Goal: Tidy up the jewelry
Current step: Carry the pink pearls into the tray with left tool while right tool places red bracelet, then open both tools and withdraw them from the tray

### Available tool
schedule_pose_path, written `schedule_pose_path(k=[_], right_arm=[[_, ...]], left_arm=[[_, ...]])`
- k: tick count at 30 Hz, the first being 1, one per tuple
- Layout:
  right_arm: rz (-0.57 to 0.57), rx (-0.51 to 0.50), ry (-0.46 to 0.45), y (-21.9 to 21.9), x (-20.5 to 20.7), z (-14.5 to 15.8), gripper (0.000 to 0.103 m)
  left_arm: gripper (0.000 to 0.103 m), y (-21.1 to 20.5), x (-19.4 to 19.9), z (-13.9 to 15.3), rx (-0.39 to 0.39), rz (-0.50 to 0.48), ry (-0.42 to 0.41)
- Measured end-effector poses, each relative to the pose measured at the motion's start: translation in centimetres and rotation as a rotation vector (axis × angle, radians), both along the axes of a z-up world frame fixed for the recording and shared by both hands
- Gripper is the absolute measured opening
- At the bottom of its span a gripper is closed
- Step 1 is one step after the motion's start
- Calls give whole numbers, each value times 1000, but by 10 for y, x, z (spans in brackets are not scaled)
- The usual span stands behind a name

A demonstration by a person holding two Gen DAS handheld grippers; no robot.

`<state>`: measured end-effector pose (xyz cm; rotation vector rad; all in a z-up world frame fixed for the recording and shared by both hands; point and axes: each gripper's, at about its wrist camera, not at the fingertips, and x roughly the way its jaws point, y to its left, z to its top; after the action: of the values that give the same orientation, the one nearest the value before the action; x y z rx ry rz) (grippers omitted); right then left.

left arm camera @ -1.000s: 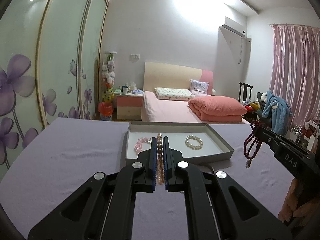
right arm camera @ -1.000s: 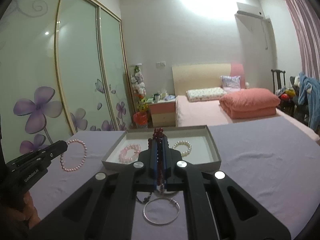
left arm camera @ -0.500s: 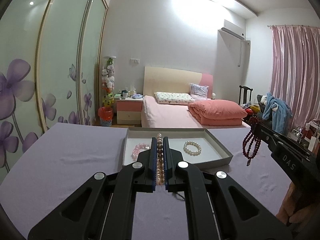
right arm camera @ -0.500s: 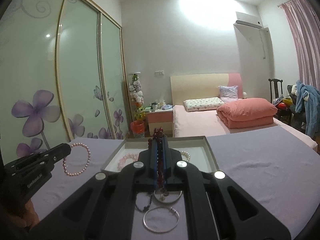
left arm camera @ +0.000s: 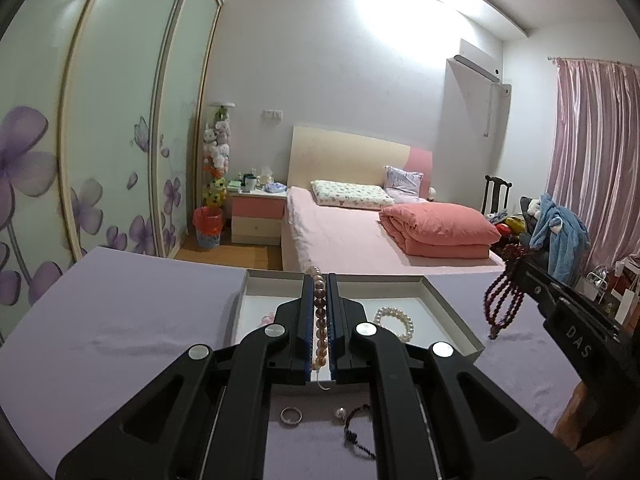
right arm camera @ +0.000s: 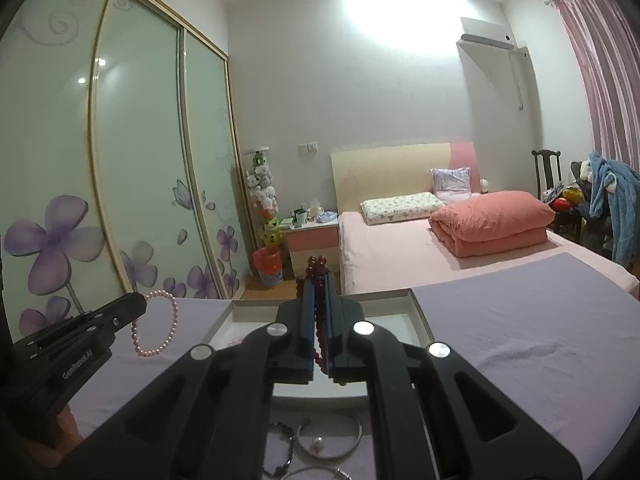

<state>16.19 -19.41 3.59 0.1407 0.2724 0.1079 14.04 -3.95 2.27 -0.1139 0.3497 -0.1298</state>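
My left gripper (left arm camera: 319, 280) is shut on a pink pearl bracelet (left arm camera: 320, 316) and holds it above the near edge of the grey jewelry box (left arm camera: 452, 312). The bracelet also hangs from it in the right wrist view (right arm camera: 158, 328). My right gripper (right arm camera: 319, 278) is shut on a dark red bead necklace (right arm camera: 318, 266), which dangles to the right of the box in the left wrist view (left arm camera: 505, 300). In the box lie a white pearl bracelet (left arm camera: 394, 318) and a pale pink bracelet (left arm camera: 267, 319), partly hidden.
The box sits on a lavender table (left arm camera: 132, 312). Near me on the cloth lie a silver ring (left arm camera: 291, 416), a small pearl piece (left arm camera: 341, 413), a dark cord bracelet (left arm camera: 356, 432) and silver bangles (right arm camera: 332, 440). A bed (left arm camera: 360, 236) stands beyond the table.
Both grippers have risen and pulled back a little with their jewelry still held. The box sits lower and nearer in both views, and loose pieces on the cloth have come into sight.
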Motion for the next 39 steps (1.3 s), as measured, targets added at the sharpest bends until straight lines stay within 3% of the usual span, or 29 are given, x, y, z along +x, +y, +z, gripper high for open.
schedule_pose_path(k=[22,25,26,28,37,39], right_arm=[[7,50,229,-10,134,-51,5],[15,64,265,-9,145,-57,14],[23,71,281,-10,149,-59,32],[18,73,281,-12,149,-61,43],[10,84,287,-26,127,-64,42],[15,86,291,-28,119,-63,42]], left_arm=[[6,-11,84,-37,-2,-52,152],[6,-12,94,-41,-15,-50,189],[7,-10,97,-42,-28,-46,204],[7,-6,101,-45,-56,-42,230],[8,22,94,-42,-121,-18,262],[15,26,89,-39,-117,-6,257]])
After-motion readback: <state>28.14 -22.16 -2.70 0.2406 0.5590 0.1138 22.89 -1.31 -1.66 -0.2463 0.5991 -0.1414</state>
